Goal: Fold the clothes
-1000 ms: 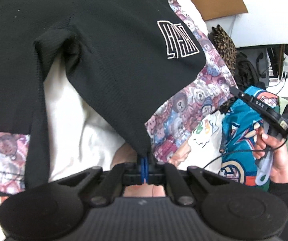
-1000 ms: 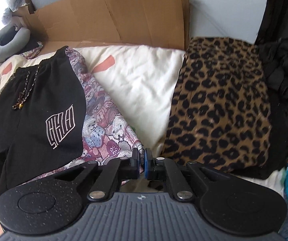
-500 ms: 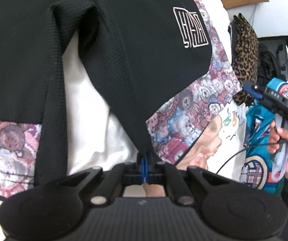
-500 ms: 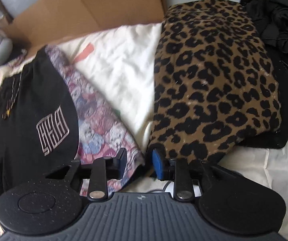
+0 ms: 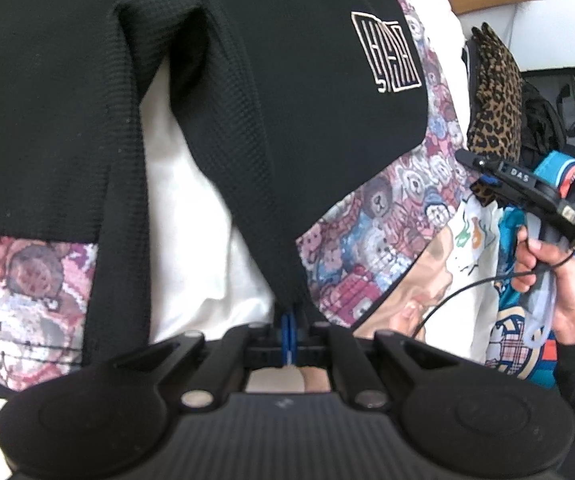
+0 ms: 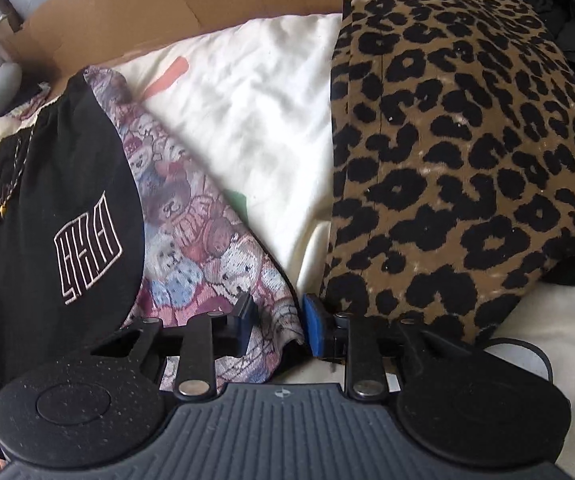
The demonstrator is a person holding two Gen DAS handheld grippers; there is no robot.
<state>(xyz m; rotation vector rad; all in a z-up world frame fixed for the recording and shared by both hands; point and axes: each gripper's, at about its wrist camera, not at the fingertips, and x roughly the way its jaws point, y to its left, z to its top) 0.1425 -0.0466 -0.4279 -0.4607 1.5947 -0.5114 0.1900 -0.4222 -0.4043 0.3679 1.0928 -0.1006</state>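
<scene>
Since a second ago the right gripper (image 6: 275,324) has dropped toward the bedding and its blue-padded jaws, then together, now stand apart astride the corner of the teddy-bear-print knit garment (image 6: 191,232), not pressing it. The left gripper (image 5: 289,330) stays clamped on a hem corner of the black waffle-knit shorts with a white outlined logo (image 5: 287,92), which lie spread over the bear-print garment on the cream bedsheet (image 6: 255,128). Just right of the right gripper sits a folded leopard-print garment (image 6: 463,160), with brown cardboard (image 6: 175,4) behind.
</scene>
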